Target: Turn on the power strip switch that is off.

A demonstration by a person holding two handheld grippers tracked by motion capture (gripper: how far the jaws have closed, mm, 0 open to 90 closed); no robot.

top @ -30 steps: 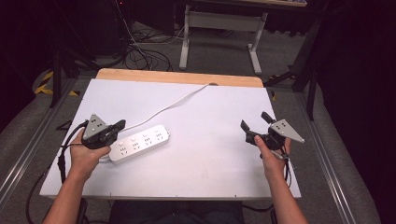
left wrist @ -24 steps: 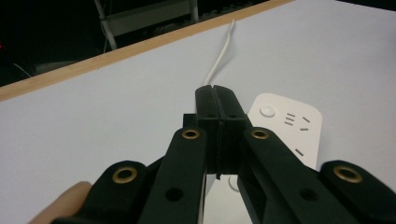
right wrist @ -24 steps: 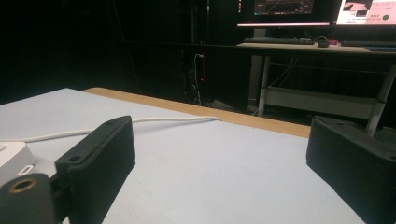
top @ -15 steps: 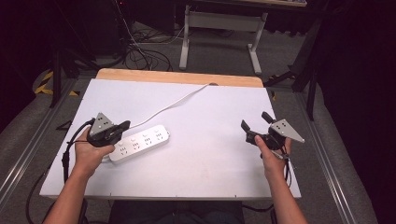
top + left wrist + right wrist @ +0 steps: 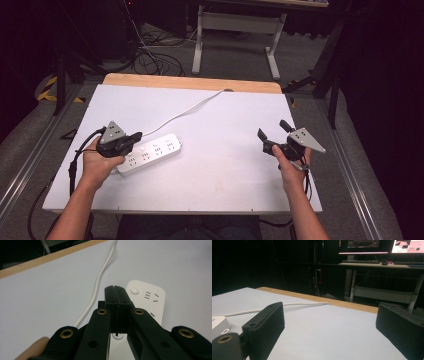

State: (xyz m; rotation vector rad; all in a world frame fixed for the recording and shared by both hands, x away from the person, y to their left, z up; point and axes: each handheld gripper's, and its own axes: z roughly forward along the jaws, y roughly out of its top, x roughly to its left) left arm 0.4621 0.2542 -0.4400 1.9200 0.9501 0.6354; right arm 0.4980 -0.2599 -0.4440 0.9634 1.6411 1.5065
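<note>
While left gripper (image 5: pixel 131 137) fingers are staying closed, empty, over power strip (image 5: pixel 152 152) at frame centre-left, keeping tip centred above switch; right gripper (image 5: pixel 272 135) idling open, lower right.

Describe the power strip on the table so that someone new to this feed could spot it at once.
Start at the white table with the wooden strip along its far edge. On its left half, under the shut left claw, lies the power strip: a flat white bar with rows of sockets and a round button. Its white cord runs to the table's far edge, and nothing else lies on the table.
</note>
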